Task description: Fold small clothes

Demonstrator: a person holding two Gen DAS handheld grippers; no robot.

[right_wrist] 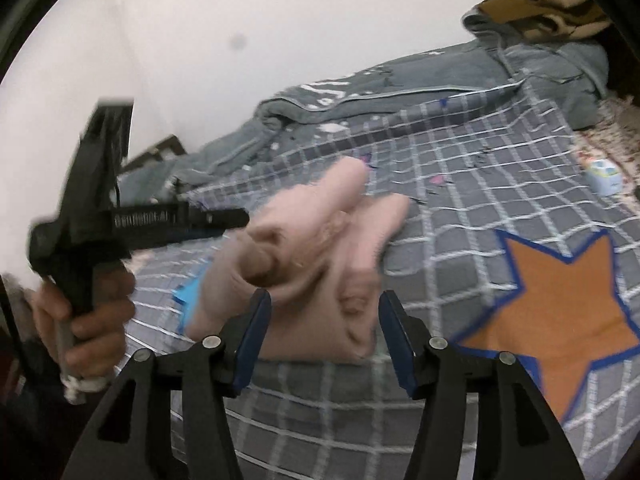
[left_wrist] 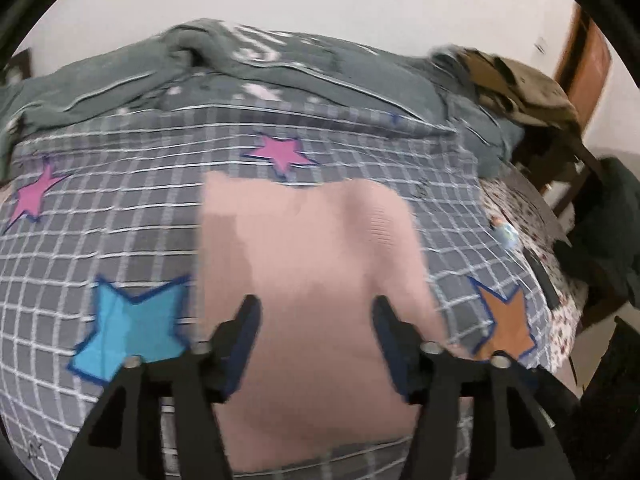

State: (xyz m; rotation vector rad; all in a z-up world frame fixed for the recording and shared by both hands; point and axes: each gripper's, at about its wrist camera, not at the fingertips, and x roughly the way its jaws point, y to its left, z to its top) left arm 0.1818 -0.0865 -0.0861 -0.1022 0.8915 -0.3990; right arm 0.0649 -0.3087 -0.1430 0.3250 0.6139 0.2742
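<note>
Both tools, left (left_wrist: pixel 316 336) and right (right_wrist: pixel 324 334), gape empty over the soft, limp pink knit garment (right_wrist: pixel 320 264); I'd pinch its near hem corners.

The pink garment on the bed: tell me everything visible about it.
The pink garment is a pale pink, fine-ribbed knit. It lies on the grey checked bedspread between a blue star and an orange star. The left view shows a smooth folded slab; the right view shows rumpled folds. Both grippers hang open over it, neither clamping it.

Grey checked bedsheet (left_wrist: pixel 120 216) with star patches; folded grey-green quilt (left_wrist: pixel 280 60) behind; brown garment (right_wrist: pixel 552 4) atop.
</note>
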